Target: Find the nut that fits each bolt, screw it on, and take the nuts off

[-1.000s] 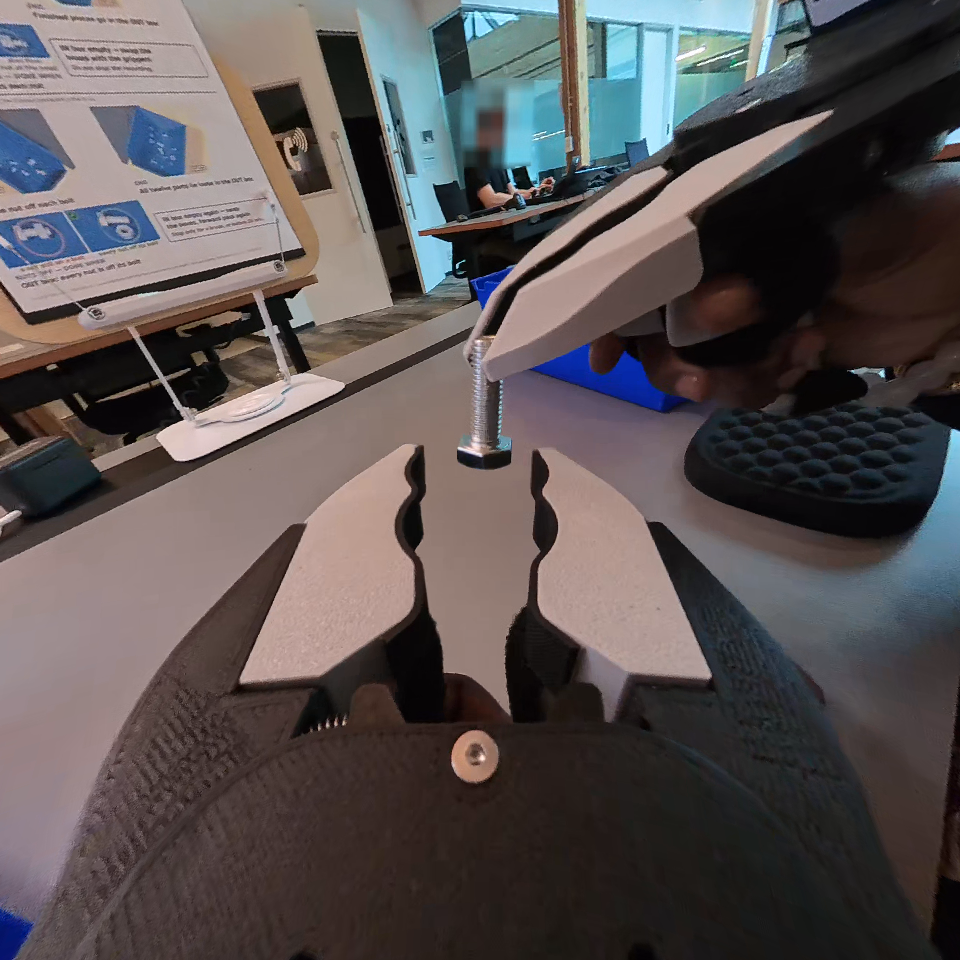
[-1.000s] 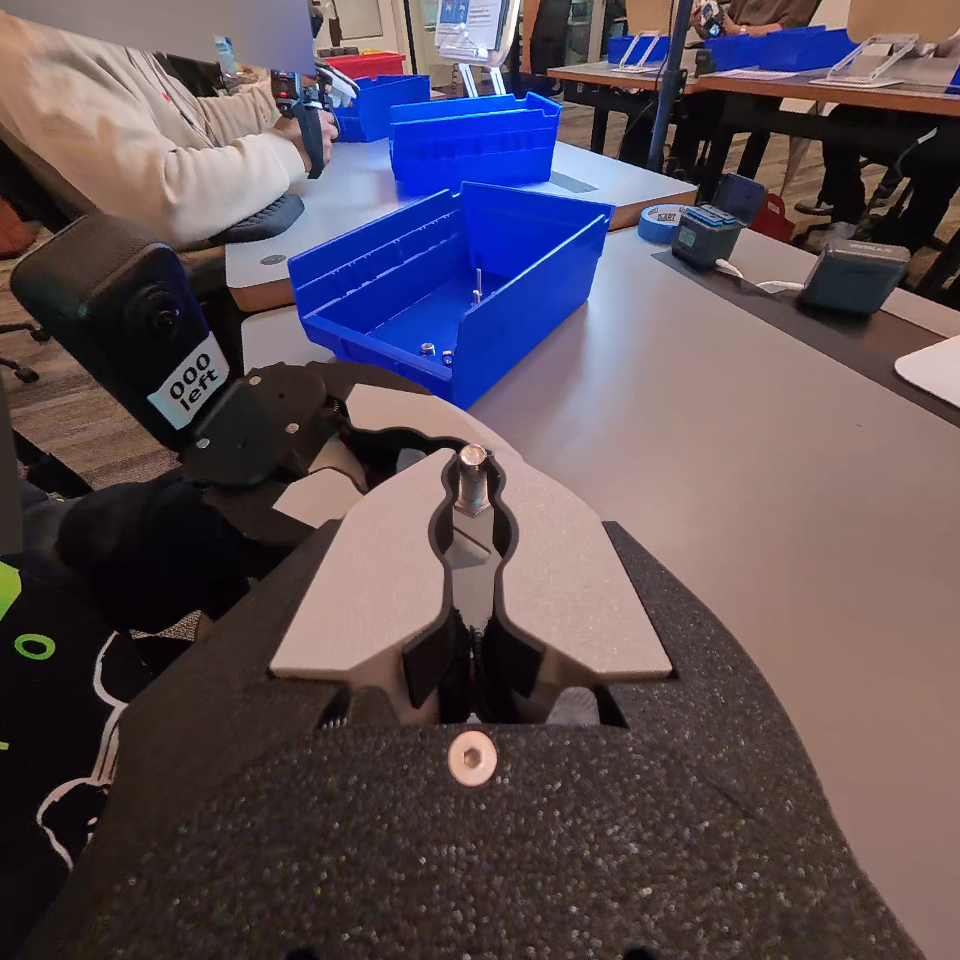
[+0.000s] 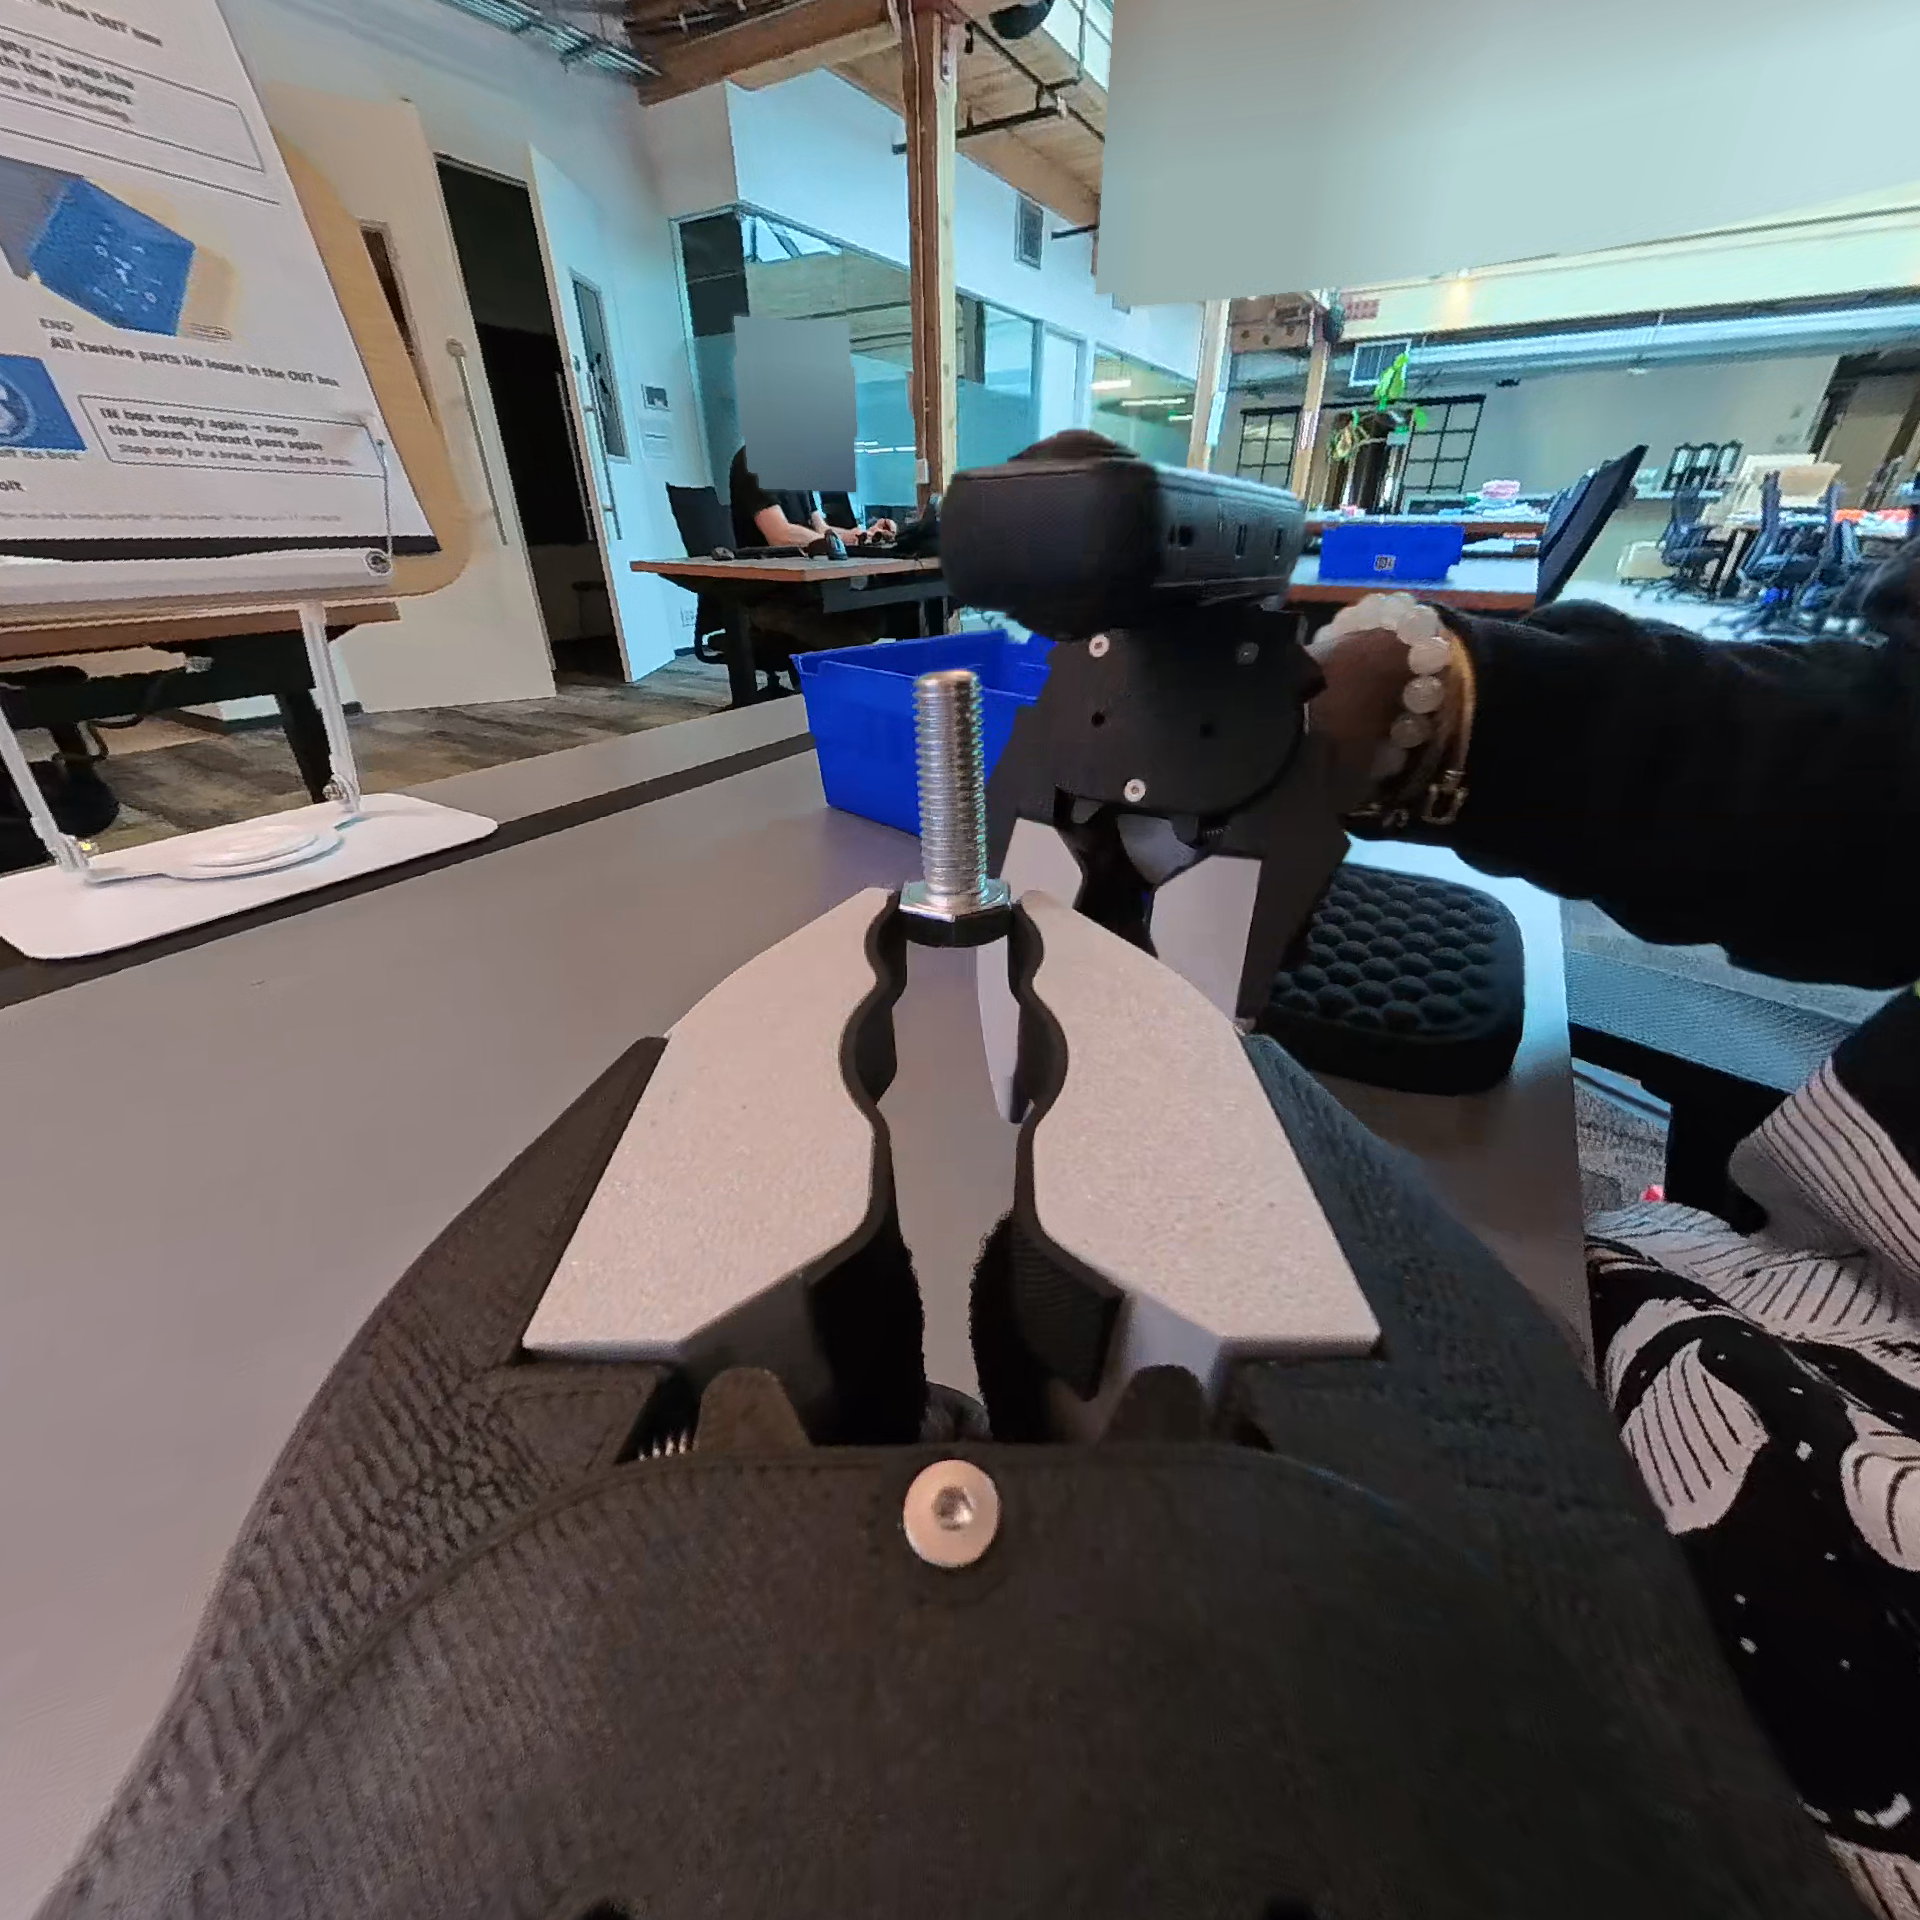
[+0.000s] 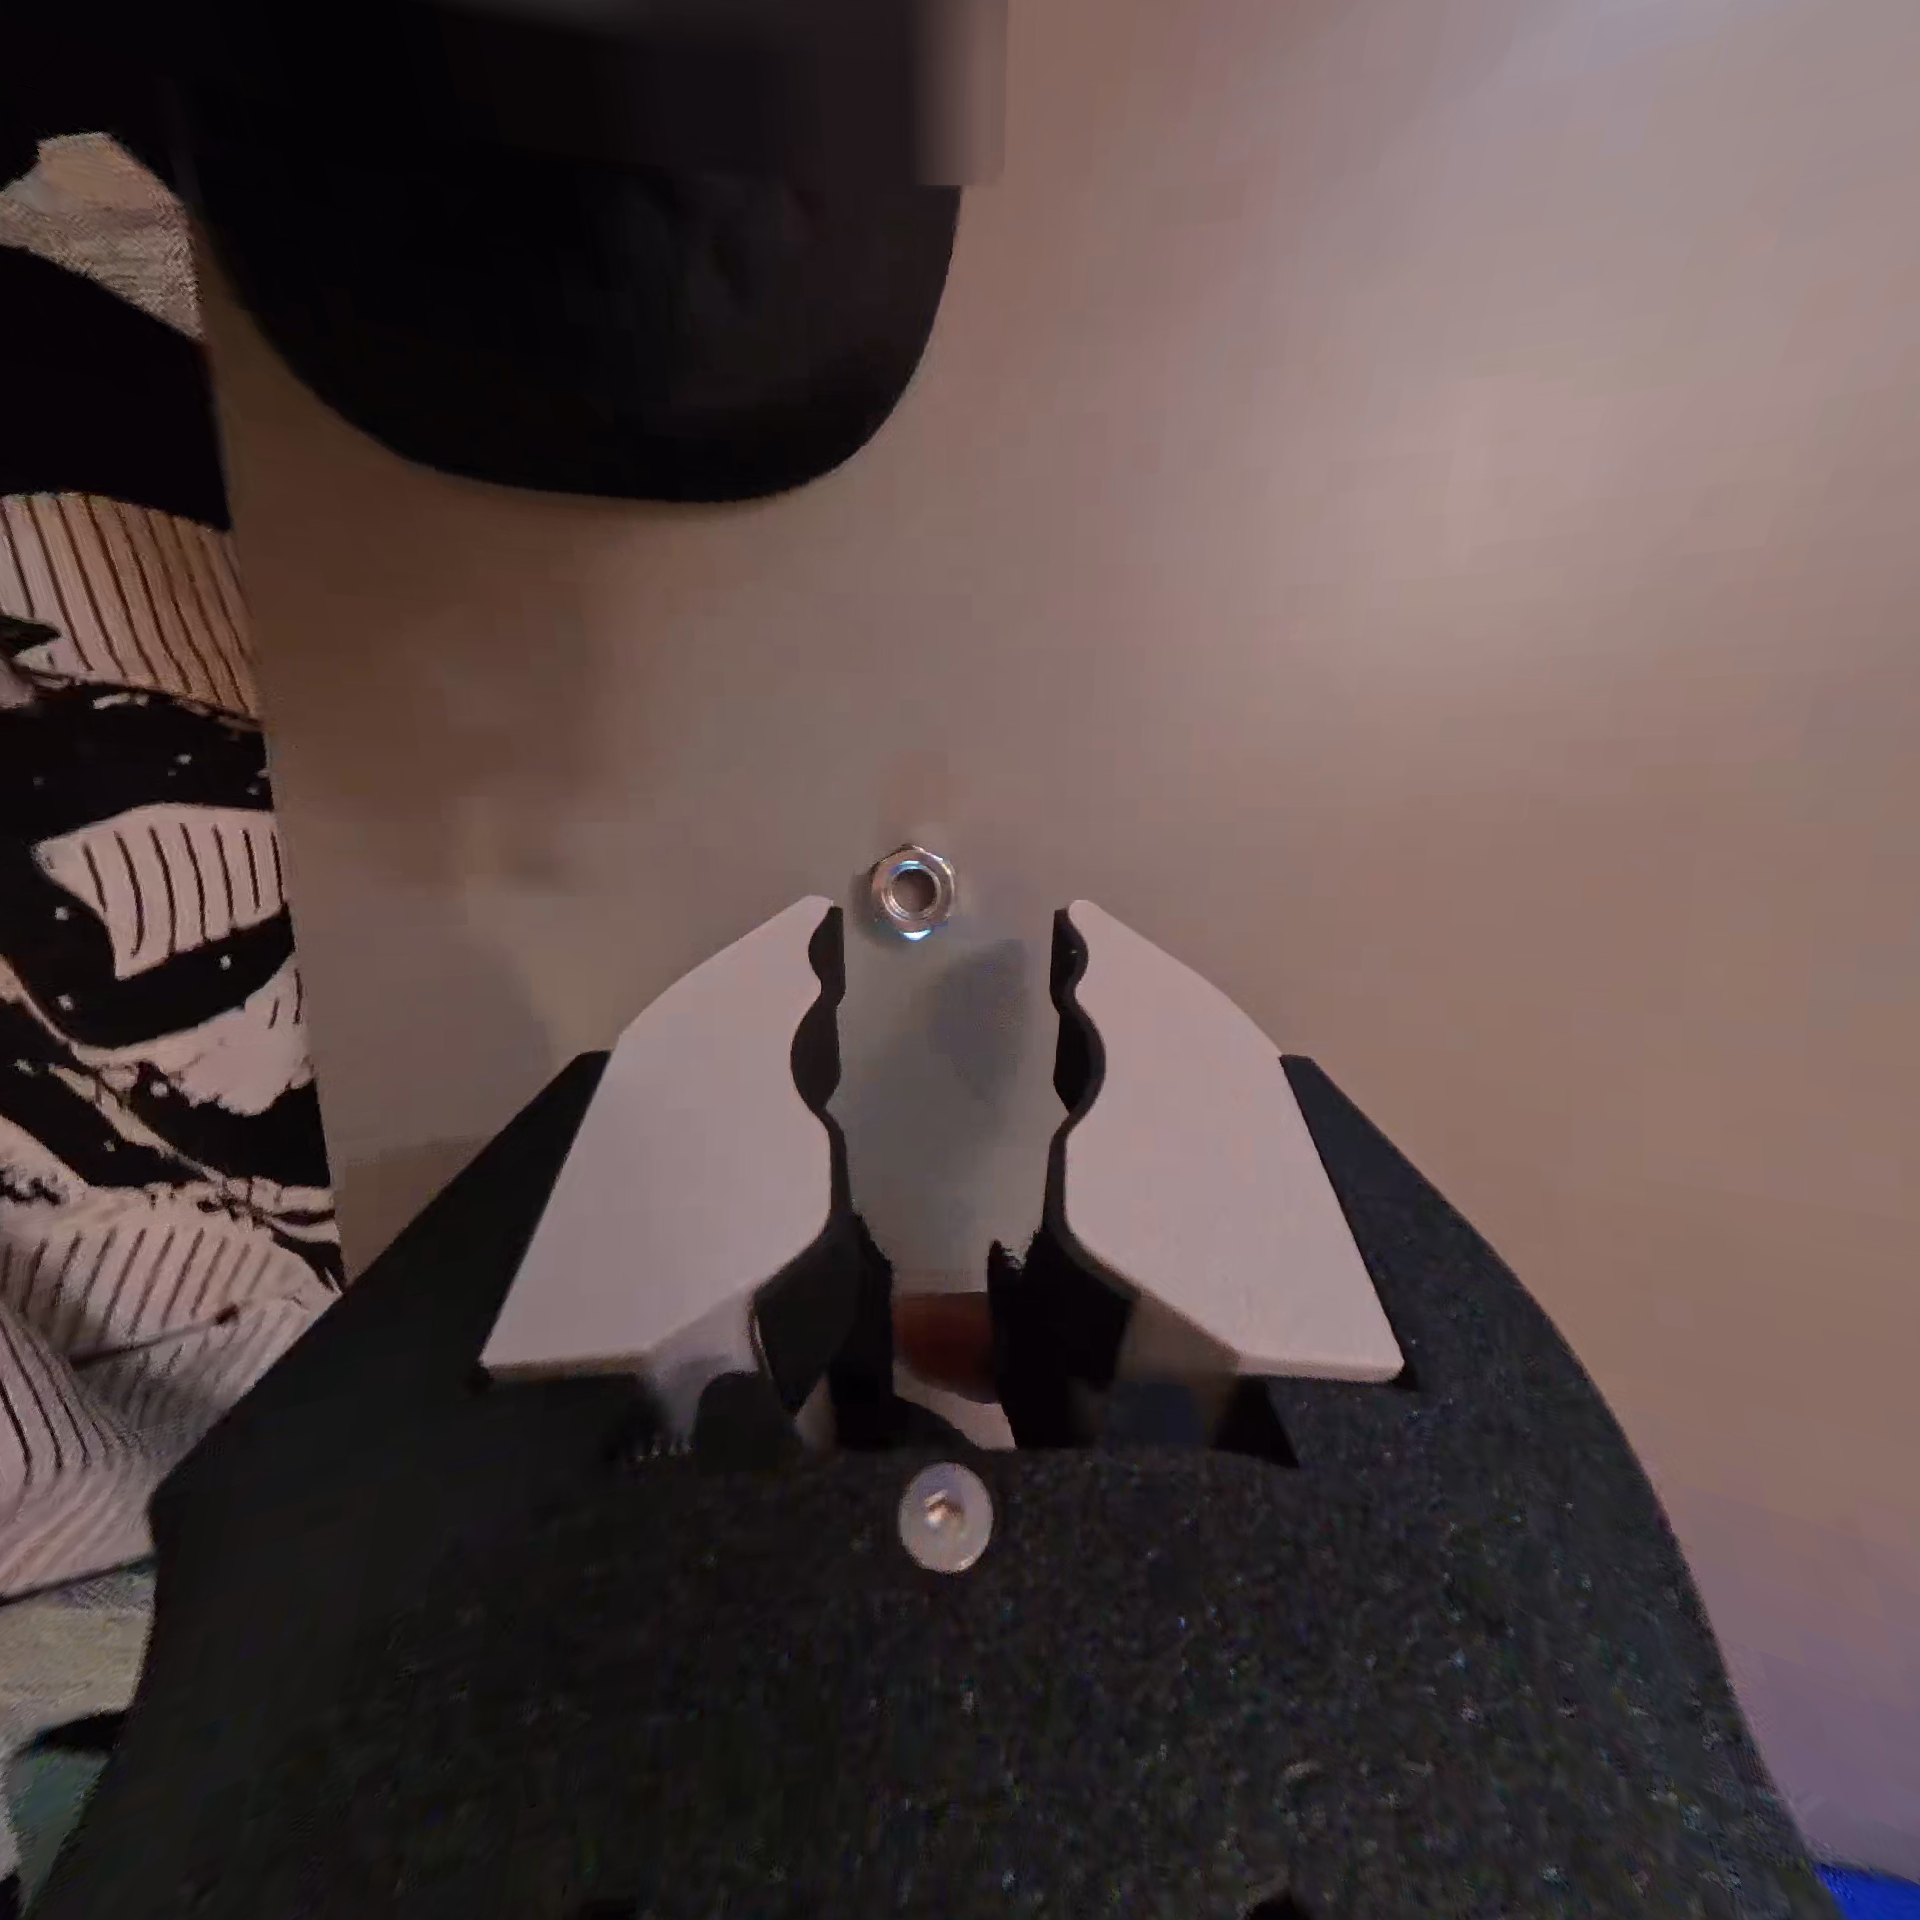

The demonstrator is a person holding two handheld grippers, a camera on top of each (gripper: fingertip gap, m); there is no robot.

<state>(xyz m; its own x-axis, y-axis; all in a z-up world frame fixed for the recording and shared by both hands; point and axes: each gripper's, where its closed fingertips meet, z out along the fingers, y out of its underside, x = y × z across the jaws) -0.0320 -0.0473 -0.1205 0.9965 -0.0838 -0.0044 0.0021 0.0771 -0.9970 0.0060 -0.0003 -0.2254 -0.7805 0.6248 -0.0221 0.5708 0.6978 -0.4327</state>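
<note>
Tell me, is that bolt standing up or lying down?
Upright: the bolt points straight up, its hex head clamped between the left gripper's fingertips.

A white instruction sheet (image 3: 156, 312) on a clear stand fills the upper left of the left wrist view; a black dimpled wrist rest (image 3: 1397, 977) lies at right on the grey table (image 3: 312, 1091); a seated person (image 3: 774, 509) works at a far desk, centre.
</note>
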